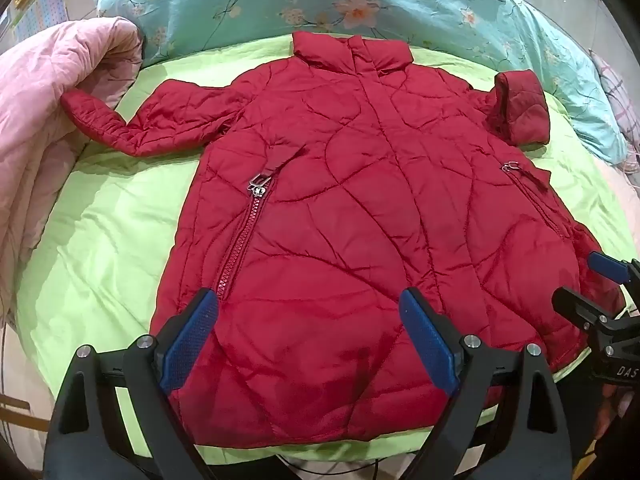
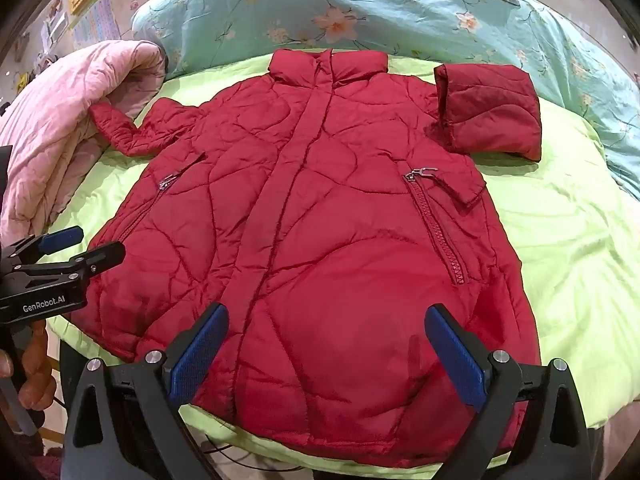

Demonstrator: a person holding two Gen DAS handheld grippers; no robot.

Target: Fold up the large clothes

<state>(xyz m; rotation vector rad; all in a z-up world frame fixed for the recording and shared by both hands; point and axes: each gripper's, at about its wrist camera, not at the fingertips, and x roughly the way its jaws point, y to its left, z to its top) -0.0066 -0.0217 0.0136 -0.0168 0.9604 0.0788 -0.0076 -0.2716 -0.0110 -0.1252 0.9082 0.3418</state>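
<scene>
- The bed, under a lime-green sheet (image 1: 108, 248), carries everything; a teal floral quilt (image 1: 240, 4) is bunched along its far edge, and a pink quilt (image 1: 36, 120) is heaped along its left edge.
- The red quilted jacket (image 1: 340, 208) lies front up across the middle of the sheet, collar (image 1: 352, 54) toward the far edge and hem hanging at the near edge.
- Its left-hand sleeve (image 1: 120, 120) stretches out flat, the cuff resting on the pink quilt; the other sleeve (image 2: 492, 108) is folded back on itself near the far right corner.
- Two slanted pocket zippers show, one (image 1: 240, 240) on the left panel, one (image 2: 440, 228) on the right.
- The left gripper (image 1: 308, 340) hovers over the hem with its jaws spread wide and nothing between the blue pads (image 1: 188, 344); whether they brush the fabric is hard to judge.
- The right gripper (image 2: 326, 352) is likewise agape above the hem, empty.
</scene>
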